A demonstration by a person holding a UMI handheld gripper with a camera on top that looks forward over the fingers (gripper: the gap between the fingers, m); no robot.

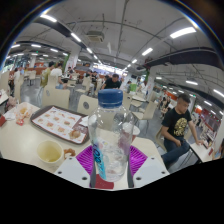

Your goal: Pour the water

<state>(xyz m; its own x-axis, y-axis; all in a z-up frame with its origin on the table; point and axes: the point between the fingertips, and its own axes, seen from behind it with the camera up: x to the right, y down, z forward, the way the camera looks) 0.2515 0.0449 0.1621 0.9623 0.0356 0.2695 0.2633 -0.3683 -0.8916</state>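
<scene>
A clear plastic water bottle (pixel 110 135) with a blue cap stands upright between my fingers. My gripper (pixel 111 162) is shut on the bottle, its purple pads (pixel 86 158) pressing on both sides of the lower body. The bottle hangs above the near edge of a white table (pixel 25 145). A pale yellow bowl (pixel 49 152) sits on the table just left of my fingers. The bottle's base is hidden behind the fingers.
A tray (pixel 58 123) with several small food items lies on the table beyond the bowl. A person in a dark shirt (pixel 178 125) sits to the right. Chairs, tables and more people fill the canteen hall behind.
</scene>
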